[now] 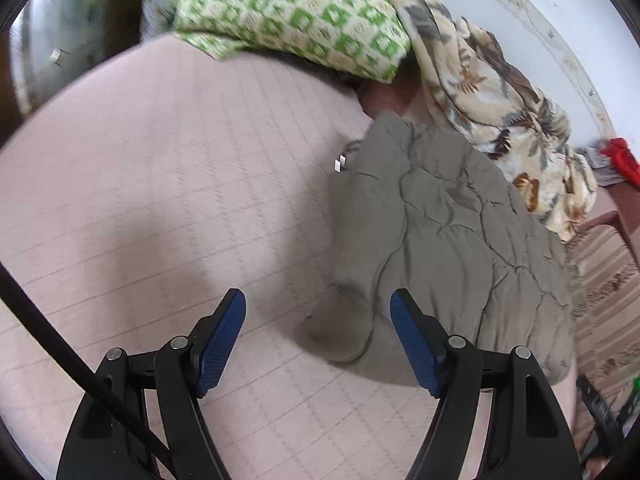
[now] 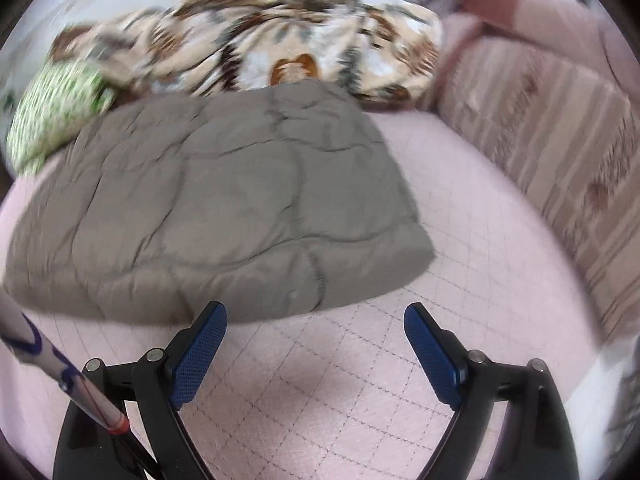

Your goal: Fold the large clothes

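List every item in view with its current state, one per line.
Grey quilted garment: folded into a thick pad, lying on the pink bed cover.
Floral blanket: bunched behind it.
Green-patterned pillow: lying at the bed's far end.
Left gripper: open, holding nothing.
Right gripper: open, holding nothing.

Folded grey quilted garment [image 2: 216, 208] on pink bedcover [image 2: 460, 280], right gripper [image 2: 316, 320] spread, empty
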Demonstrator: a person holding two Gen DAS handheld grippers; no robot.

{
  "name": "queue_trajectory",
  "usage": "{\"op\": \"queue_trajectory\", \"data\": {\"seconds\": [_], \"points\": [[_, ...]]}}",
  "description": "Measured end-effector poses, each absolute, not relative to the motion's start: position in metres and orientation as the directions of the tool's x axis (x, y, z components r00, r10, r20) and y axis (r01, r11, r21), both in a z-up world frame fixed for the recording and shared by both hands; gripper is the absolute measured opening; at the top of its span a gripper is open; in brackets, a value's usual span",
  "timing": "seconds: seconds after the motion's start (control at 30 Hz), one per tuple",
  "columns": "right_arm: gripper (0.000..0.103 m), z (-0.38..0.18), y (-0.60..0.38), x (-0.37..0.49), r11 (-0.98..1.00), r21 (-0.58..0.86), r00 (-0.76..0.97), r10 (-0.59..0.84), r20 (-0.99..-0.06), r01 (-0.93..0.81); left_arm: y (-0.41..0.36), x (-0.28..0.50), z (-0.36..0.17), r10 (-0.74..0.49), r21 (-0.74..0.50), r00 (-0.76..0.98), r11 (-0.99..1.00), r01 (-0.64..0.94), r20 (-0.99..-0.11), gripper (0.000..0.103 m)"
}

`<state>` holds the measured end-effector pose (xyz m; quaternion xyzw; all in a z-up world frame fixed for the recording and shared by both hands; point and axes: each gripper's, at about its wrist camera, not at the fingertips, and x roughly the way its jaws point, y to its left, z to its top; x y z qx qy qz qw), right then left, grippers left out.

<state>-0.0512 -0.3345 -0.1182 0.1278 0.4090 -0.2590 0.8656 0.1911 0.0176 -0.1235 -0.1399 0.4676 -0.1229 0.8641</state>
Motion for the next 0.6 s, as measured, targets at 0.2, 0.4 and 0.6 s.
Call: {"op": "queue_trajectory", "data": {"seconds": [0.2,0.4,0.6], "points": [[0.098,-0.097,-0.412,-0.047,0.744,0.189,0.573,-0.301,-0.762,0.641,0.007,0.235,-0.159,-0.516,-0.533,0.399,0.843,0.075,-0.758,0.078],[0.098,-0.118,-0.477,-0.005,0.723,0.251,0.54,-0.196,-0.819,0.643,0.004,0.253,-0.173,-0.595,-0.623,0.37,0.78,0.054,-0.713,0.083],[0.101,-0.178,-0.536,0.02,0.625,0.476,0.574,0.054,-0.817,0.619,-0.001,0.279,-0.189,-0.686,-0.697,0.313,0.711,0.096,-0.657,0.087]]}}
